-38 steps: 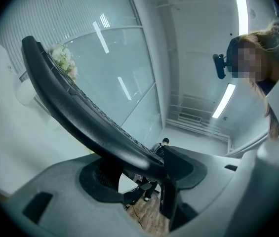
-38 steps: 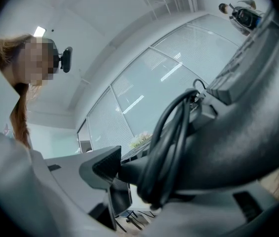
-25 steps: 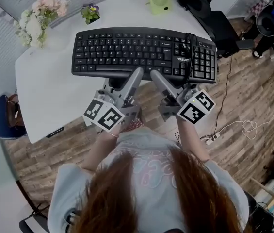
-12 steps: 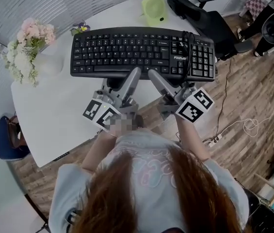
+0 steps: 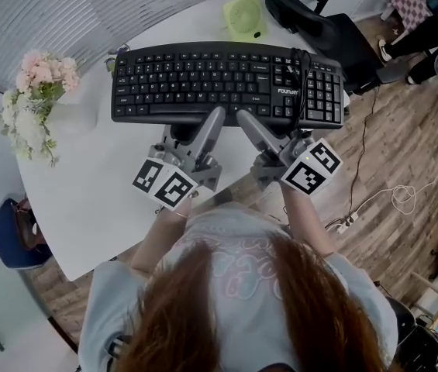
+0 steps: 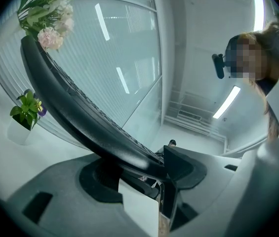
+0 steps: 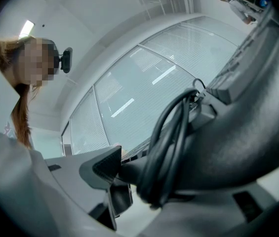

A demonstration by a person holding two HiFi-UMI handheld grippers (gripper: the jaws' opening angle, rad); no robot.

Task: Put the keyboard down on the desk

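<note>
The keyboard (image 5: 226,80) is clamped along its near edge by the left gripper (image 5: 217,115) and the right gripper (image 5: 242,117), both shut on it. It appears to hang above the desk (image 5: 102,177), so lowering and release seem left. Both grippers reach forward side by side, close together, the coiled cable (image 5: 305,74) to their right.

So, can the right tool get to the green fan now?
Probably not: the right tool is shut on the keyboard, which spans the way to the green fan.
</note>
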